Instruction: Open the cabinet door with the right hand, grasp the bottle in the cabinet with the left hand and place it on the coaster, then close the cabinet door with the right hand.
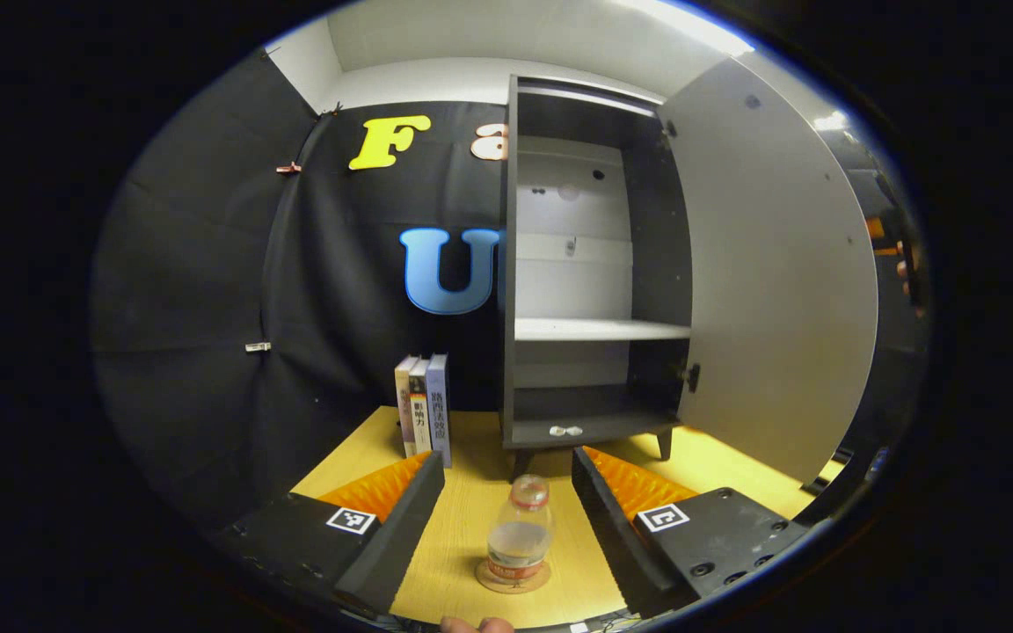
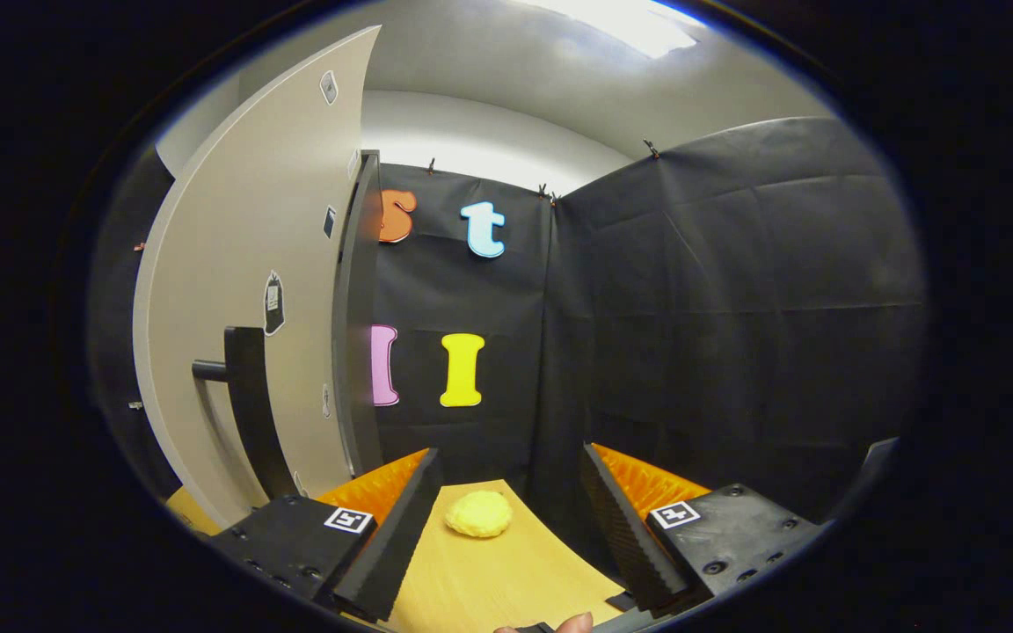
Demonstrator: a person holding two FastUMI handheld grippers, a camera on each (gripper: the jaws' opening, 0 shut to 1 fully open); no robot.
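While the left claw (image 1: 506, 519) stands wide open with nothing held, the clear plastic bottle with a red cap (image 1: 520, 533) sits upright between its fingers, touching neither, on the round brown coaster (image 1: 513, 579) on the pale wooden desk (image 1: 462, 527). Beyond the bottle stands the dark cabinet (image 1: 594, 264), its light grey door (image 1: 775, 281) swung open, with three upright books (image 1: 424, 413) just beside it. The right claw (image 2: 506, 519) gapes empty too, a yellow lumpy object (image 2: 478, 513) lying beyond it, and the door's black bar handle (image 2: 247, 404) near.
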